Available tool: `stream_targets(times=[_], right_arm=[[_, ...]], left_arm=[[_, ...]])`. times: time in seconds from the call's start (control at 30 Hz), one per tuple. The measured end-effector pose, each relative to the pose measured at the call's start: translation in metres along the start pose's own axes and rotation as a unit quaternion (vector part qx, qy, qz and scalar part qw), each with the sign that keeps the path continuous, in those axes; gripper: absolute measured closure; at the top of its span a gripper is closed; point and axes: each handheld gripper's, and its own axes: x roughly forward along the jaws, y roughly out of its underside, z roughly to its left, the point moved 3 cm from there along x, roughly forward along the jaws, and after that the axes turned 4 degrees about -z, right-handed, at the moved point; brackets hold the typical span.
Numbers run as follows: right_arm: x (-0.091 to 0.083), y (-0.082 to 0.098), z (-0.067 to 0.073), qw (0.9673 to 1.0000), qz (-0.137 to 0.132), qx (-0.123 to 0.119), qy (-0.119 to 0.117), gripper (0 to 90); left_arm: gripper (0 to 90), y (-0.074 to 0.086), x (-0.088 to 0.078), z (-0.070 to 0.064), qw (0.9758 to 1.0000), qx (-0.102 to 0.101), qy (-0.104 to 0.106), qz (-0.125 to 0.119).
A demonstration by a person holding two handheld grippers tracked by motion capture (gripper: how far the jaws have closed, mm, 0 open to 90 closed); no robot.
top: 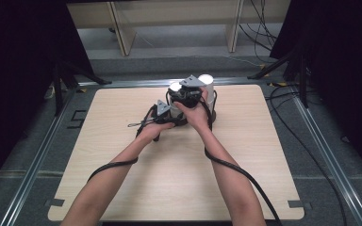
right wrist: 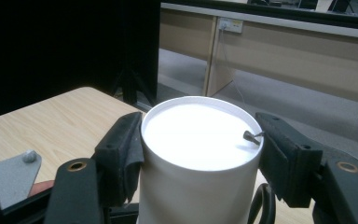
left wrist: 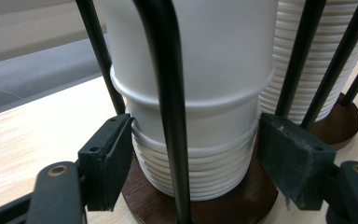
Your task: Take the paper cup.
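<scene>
The left gripper point(left wrist: 193, 158) fingers straddle the lower cup stack point(left wrist: 193, 172) in its wire holder point(left wrist: 168, 93) on the tabletop point(top: 179, 160) while the right gripper point(right wrist: 200, 149) pinches the top cup point(right wrist: 198, 140), so an uneven pull could drag out several nested cups.

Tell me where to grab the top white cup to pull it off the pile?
Grab the top cup high on its smooth round wall, just under the flat white end, jaws on opposite sides, coming from above. It sits upside down over the stack between black rods, so only upward looks free. The right gripper already sits there.
</scene>
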Motion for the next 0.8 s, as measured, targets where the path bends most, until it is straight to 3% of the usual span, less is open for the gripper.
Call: stream_targets(times=[0.2, 0.3, 0.37, 0.57, 0.73, 0.8], right_arm=[[-0.003, -0.004, 0.0, 1.0, -0.001, 0.008, -0.004, 35.5], [-0.004, -0.006, -0.001, 1.0, -0.008, -0.003, 0.002, 35.5], [-0.006, -0.008, 0.001, 0.9999, -0.011, 0.008, 0.002, 35.6], [-0.009, -0.015, 0.0, 0.9998, -0.02, 0.0, 0.003, 35.6], [-0.013, -0.022, 0.002, 0.9996, -0.026, 0.003, -0.002, 35.6], [-0.015, -0.025, 0.003, 0.9996, -0.03, 0.002, -0.001, 35.6]], left_arm=[[27.2, 0.0, 0.0, 0.0, 1.0, 0.001, 0.0, 0.0], [27.2, 0.0, 0.0, 0.0, 1.0, 0.002, 0.001, 0.001], [27.1, 0.0, 0.0, 0.0, 1.0, 0.002, 0.001, 0.001], [27.1, 0.0, 0.0, 0.0, 1.0, 0.005, 0.0, 0.003], [27.4, 0.0, -0.001, 0.001, 0.9998, 0.016, -0.001, 0.011], [27.3, 0.001, -0.001, 0.0, 0.9999, 0.006, -0.001, 0.008]])
